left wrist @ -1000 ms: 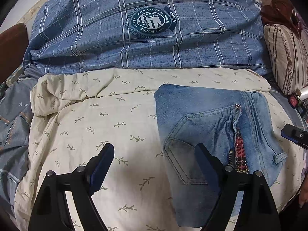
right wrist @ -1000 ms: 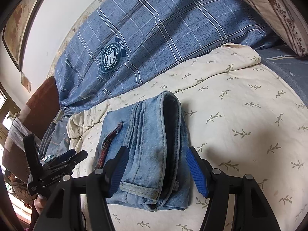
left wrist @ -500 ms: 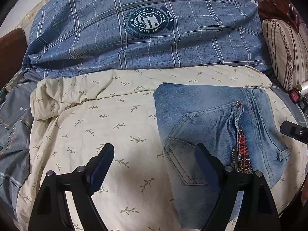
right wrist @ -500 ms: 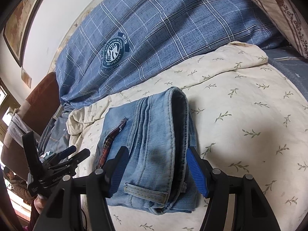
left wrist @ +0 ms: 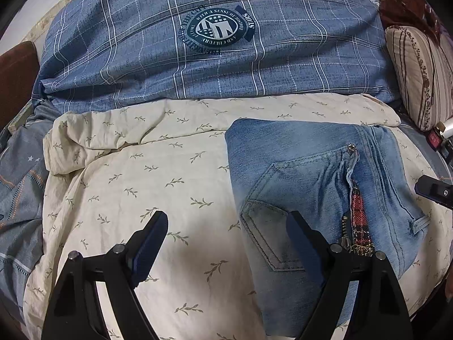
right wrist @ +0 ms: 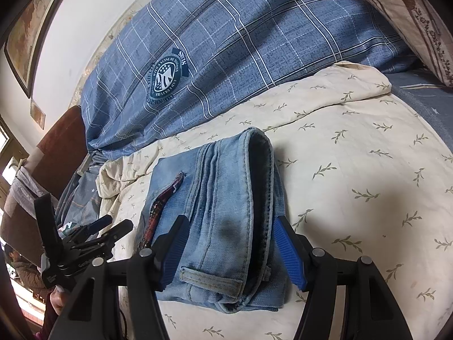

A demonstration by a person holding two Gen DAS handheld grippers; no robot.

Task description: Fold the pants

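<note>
The light blue jeans (left wrist: 305, 187) lie folded into a compact stack on the cream leaf-print sheet (left wrist: 158, 187), back pocket up, with a red plaid lining strip by the zipper. My left gripper (left wrist: 229, 243) is open and empty, above the jeans' left edge. In the right wrist view the folded jeans (right wrist: 226, 204) show their waistband end, and my right gripper (right wrist: 230, 252) is open with its blue pads on either side of the stack, not closed on it. The left gripper also shows in the right wrist view (right wrist: 113, 226), and the right gripper's tip shows in the left wrist view (left wrist: 433, 191).
A large blue plaid duvet (left wrist: 215, 45) is bunched behind the sheet. A striped pillow (left wrist: 419, 70) lies at the right. Grey-blue bedding (left wrist: 17, 198) lies at the left. A brown headboard or chair (right wrist: 62, 147) stands by the wall.
Both grippers have drawn slightly closer over the jeans; the jeans lie unchanged. Both grippers stay open.
</note>
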